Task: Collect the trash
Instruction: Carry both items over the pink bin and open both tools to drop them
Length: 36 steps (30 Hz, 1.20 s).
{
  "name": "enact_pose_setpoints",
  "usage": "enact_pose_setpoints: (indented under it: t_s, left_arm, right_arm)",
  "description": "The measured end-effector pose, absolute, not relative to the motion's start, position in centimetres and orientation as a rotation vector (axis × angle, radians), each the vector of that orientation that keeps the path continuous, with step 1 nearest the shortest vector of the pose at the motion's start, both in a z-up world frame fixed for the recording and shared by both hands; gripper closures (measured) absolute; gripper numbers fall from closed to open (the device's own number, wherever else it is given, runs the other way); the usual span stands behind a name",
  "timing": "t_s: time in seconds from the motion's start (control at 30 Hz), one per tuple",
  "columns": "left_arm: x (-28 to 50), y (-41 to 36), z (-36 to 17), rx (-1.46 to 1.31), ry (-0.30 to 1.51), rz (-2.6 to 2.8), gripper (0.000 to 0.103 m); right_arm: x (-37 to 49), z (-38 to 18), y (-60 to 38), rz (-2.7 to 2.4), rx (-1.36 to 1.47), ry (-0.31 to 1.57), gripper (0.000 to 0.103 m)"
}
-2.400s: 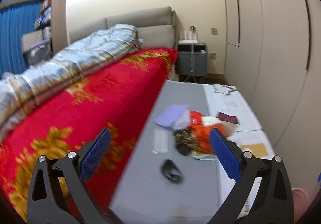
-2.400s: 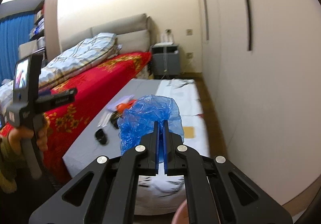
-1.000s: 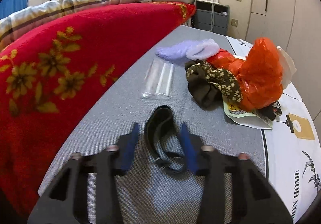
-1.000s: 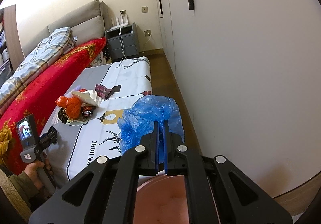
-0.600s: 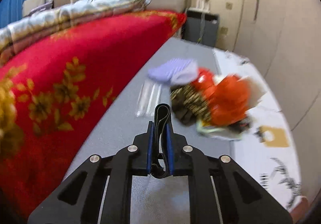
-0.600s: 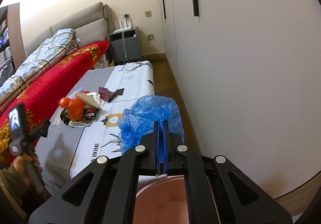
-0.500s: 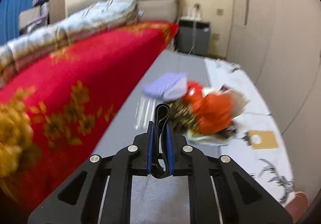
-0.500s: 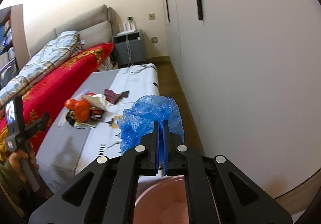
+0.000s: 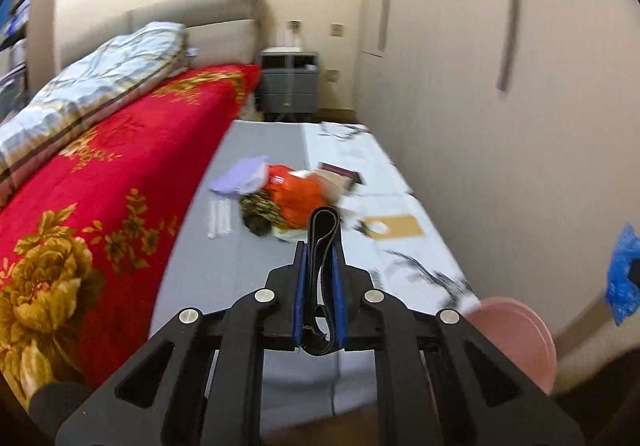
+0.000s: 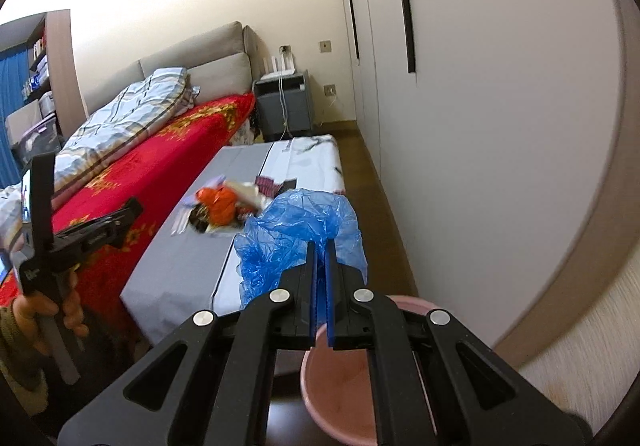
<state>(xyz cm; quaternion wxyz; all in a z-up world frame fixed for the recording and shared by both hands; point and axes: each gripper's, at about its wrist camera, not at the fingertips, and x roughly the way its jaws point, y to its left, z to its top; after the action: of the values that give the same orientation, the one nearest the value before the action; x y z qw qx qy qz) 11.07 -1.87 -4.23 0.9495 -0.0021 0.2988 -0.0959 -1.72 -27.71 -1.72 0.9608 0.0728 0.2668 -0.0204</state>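
Note:
My left gripper (image 9: pixel 319 250) is shut on a black strap (image 9: pixel 324 230) and holds it up in the air above the near end of the low grey table (image 9: pixel 224 270). My right gripper (image 10: pixel 321 248) is shut on a crumpled blue plastic bag (image 10: pixel 296 230), held over a pink bin (image 10: pixel 340 398). The bin also shows in the left wrist view (image 9: pixel 516 334), with the blue bag (image 9: pixel 622 270) at the right edge. A trash pile with an orange bag (image 9: pixel 298 196), a patterned dark cloth (image 9: pixel 260 212) and a purple cloth (image 9: pixel 240 176) lies mid-table.
A bed with a red flowered blanket (image 9: pixel 100 186) runs along the table's left side. White wardrobe doors (image 10: pixel 500 106) stand on the right. A grey nightstand (image 9: pixel 290 84) is at the far end. A clear packet (image 9: pixel 219 218) and a brown card (image 9: pixel 396 226) lie on the table.
My left gripper closed on the black strap, lifted it off the table and swung right toward the pink bin. My right gripper kept hold of the blue bag above the bin.

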Motion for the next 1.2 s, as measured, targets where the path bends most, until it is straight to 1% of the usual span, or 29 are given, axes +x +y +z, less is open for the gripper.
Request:
enact_pose_setpoints:
  t_s: [0.27, 0.4, 0.53, 0.67, 0.73, 1.2]
  left_arm:
    - [5.9, -6.0, -4.3, 0.073, 0.626, -0.371, 0.091]
    - [5.0, -7.1, -3.9, 0.084, 0.615, -0.415, 0.091]
    - [5.4, -8.1, -3.9, 0.086, 0.634, -0.449, 0.091]
    - [5.8, -10.0, -4.1, 0.11, 0.651, -0.501, 0.091]
    - [6.1, -11.4, -4.5, 0.126, 0.666, -0.539, 0.091]
    - [10.0, -20.1, -9.4, 0.209, 0.756, -0.707, 0.091]
  right_arm:
    - [-4.6, -1.7, -26.9, -0.073, 0.143, 0.558, 0.099]
    - [-4.9, -1.7, -26.7, -0.097, 0.134, 0.567, 0.099]
    - [-4.9, -1.7, -27.5, -0.139, 0.138, 0.572, 0.099]
    - [-4.0, -3.0, -29.4, -0.212, 0.172, 0.617, 0.099]
    - [-3.6, -3.8, -29.9, -0.251, 0.173, 0.633, 0.097]
    - [-0.5, -8.4, -34.2, -0.4, 0.225, 0.713, 0.096]
